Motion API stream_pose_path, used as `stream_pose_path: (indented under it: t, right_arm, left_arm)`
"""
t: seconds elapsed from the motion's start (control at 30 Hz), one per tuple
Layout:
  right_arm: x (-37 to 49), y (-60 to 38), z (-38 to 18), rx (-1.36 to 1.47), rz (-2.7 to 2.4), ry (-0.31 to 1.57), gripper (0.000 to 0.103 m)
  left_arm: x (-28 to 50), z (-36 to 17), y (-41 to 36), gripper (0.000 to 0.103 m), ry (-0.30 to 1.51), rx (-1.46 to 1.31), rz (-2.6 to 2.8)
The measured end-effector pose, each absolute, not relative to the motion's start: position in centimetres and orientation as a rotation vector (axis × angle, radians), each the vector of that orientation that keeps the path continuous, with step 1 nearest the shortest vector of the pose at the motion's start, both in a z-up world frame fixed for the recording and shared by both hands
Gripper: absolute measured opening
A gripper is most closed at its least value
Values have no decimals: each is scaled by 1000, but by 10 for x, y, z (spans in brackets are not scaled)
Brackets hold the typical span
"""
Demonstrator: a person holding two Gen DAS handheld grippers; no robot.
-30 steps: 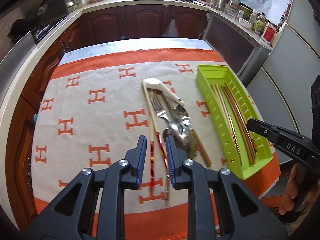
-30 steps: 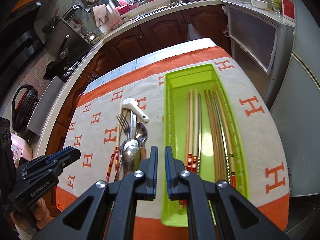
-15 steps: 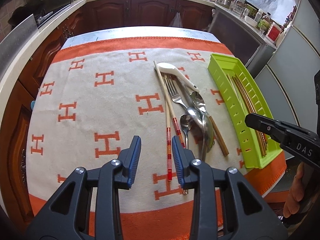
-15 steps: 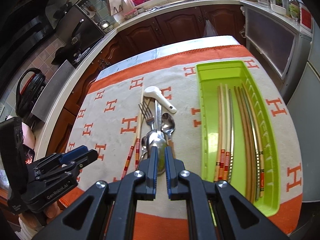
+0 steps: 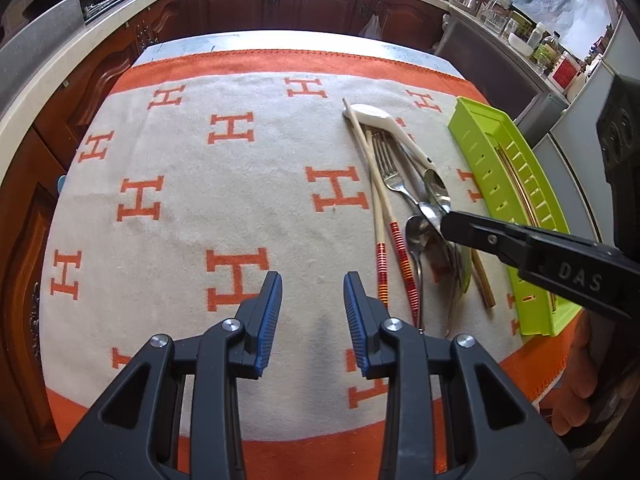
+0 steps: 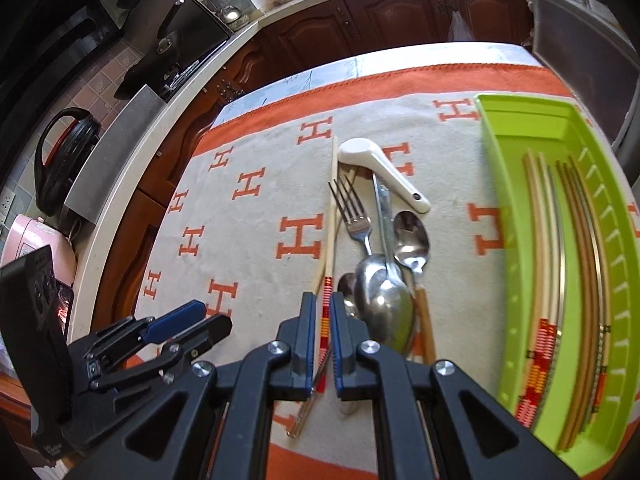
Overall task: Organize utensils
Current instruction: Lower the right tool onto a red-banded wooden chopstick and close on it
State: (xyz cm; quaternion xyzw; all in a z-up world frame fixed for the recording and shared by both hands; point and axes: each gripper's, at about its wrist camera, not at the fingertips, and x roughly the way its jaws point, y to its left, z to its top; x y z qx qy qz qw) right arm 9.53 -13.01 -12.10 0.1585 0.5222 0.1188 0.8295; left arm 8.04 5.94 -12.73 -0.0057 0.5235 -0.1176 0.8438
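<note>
Two chopsticks (image 6: 329, 240) are laid lengthwise away from the cameras, beside a green tray (image 6: 520, 128). The right tool (image 6: 321, 322) is narrowed around their banded ends; contact is hidden. The left tool (image 5: 312, 308) is spread.

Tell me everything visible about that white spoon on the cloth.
The white spoon looks like glossy ceramic: an oval bowl at the far end and a short, flat handle with a small hole near its tip. It lies flat on the cloth, angled toward the green tray, at the far end of the utensil pile. A chopstick crosses its bowl. Neither claw touches it.
</note>
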Motion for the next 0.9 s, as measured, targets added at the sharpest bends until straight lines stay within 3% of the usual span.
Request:
stream_pose_path:
  t: [0.9]
  right_arm:
    - [140, -99, -158, 238, 220, 1178, 5]
  left_arm:
    - [103, -151, 78, 29, 1151, -81, -284]
